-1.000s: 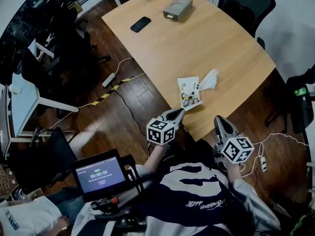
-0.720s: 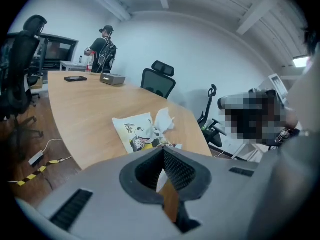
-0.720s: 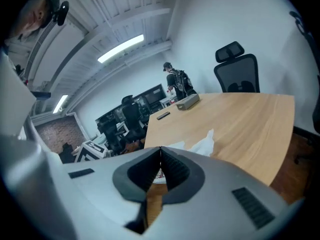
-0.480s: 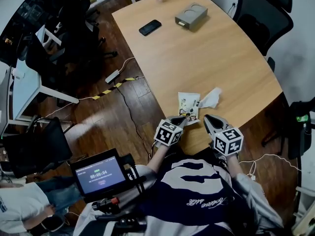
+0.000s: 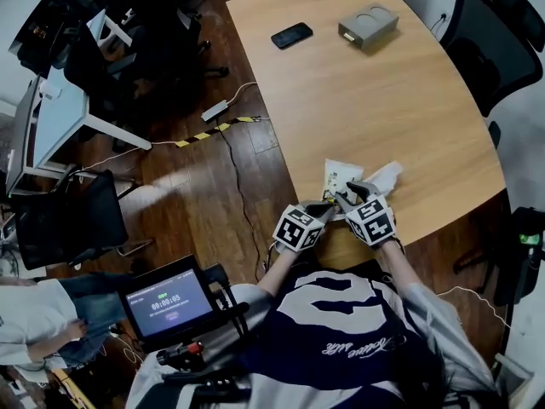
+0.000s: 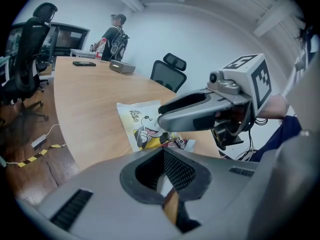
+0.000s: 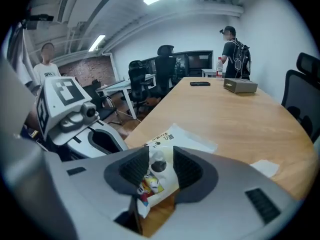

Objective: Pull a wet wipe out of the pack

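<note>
left gripper (image 6: 163, 158): jaws pressed together, empty, near table (image 5: 383, 92) edge | right gripper (image 7: 161, 166): pinching near end of wet wipe pack (image 7: 172, 136) | loose wipe (image 5: 387, 175): just right of pack

My left gripper (image 5: 324, 209) and right gripper (image 5: 347, 196) are smooth grey shells with black ribbed pads (image 6: 181, 170), each carrying a white cube (image 5: 298, 228) printed with black square markers. The person I'm steering wears a dark jersey (image 5: 341, 335) with white lettering and pale sleeves (image 5: 423, 313).

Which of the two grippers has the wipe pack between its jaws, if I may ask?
The right gripper: the wipe pack sits between its jaws, while the left gripper is shut on nothing.
</note>
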A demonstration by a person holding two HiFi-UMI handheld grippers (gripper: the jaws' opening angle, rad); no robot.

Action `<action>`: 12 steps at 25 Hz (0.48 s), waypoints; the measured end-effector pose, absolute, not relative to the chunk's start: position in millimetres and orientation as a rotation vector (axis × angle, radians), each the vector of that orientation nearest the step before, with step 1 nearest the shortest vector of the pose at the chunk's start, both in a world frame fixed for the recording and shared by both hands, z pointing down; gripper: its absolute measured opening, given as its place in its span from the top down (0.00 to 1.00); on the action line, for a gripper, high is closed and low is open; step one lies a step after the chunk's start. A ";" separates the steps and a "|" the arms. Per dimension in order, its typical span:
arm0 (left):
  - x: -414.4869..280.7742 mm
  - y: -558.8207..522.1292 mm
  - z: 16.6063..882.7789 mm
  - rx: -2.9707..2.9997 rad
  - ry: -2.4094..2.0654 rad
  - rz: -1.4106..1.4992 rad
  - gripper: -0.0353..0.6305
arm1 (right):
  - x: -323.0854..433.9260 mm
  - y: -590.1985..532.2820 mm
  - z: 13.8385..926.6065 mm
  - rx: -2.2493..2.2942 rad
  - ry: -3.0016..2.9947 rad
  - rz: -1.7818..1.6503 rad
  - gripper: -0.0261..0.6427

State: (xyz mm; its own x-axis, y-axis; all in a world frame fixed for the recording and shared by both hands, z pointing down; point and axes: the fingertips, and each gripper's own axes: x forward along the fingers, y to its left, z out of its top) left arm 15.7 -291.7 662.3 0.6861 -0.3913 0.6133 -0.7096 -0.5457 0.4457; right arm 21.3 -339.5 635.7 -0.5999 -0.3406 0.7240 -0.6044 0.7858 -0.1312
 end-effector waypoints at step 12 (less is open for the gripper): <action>14.3 -285.3 664.8 2.204 -0.822 0.598 0.94 | 12.0 -328.9 644.3 0.682 -2.216 0.336 0.83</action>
